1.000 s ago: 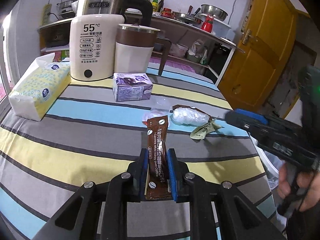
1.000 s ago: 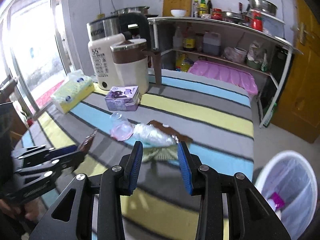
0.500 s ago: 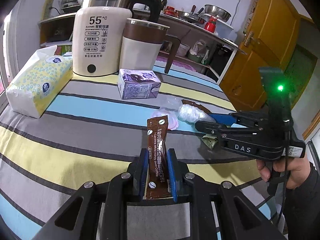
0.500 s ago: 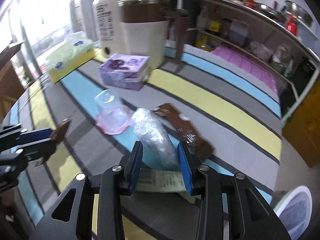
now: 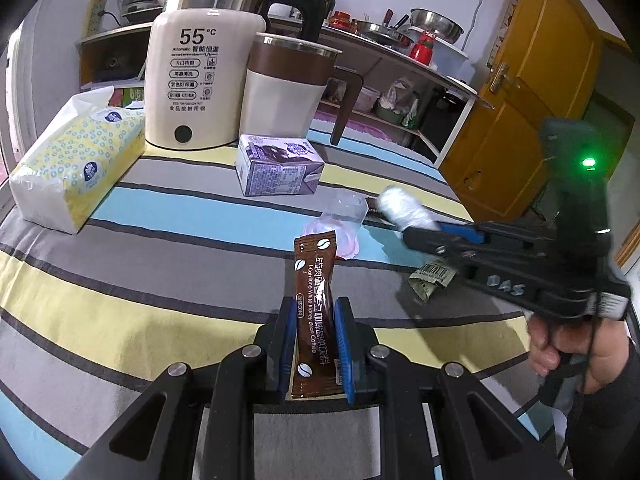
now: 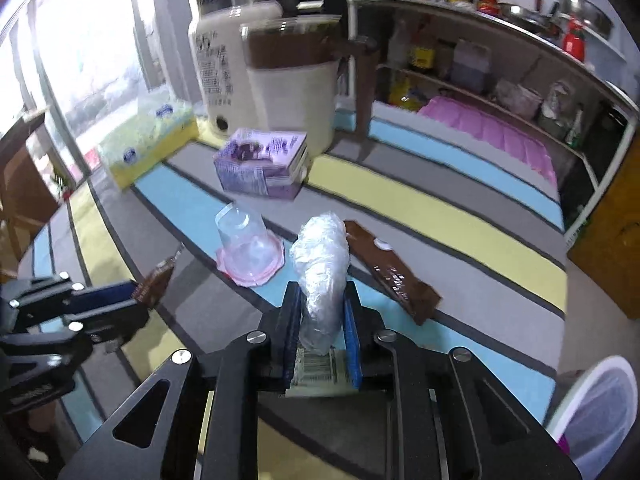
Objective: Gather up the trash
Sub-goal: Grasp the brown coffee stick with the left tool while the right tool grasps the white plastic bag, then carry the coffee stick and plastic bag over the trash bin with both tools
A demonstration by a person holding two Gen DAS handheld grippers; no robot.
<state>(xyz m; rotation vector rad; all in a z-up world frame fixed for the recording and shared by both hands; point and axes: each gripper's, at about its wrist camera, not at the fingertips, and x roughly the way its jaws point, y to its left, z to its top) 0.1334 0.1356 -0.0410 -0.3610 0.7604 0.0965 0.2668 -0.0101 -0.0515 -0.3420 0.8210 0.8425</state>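
Observation:
My left gripper (image 5: 314,308) is shut on a brown coffee sachet (image 5: 316,276) that stands upright between its blue pads above the striped tablecloth (image 5: 160,280). My right gripper (image 6: 320,296) is closing its jaws on a crumpled wad of clear plastic wrap (image 6: 320,256), and both pads press on its sides. The left wrist view shows the same wad (image 5: 400,208) sticking out of the right gripper (image 5: 416,236). A green barcoded wrapper (image 6: 316,368) lies under the right fingers. A clear cup (image 6: 244,240) on a pink lid and a flat brown wrapper (image 6: 392,272) lie close by.
A purple carton (image 5: 276,170), a tissue pack (image 5: 76,164), a large kettle (image 5: 200,80) and a brown-topped jug (image 5: 284,88) stand at the table's far side. A white lined bin (image 6: 596,408) sits on the floor beyond the table's right edge. Kitchen shelves stand behind.
My right gripper has come forward and down over the plastic wad and narrowed its jaws around it. The left gripper still holds the sachet in the same place.

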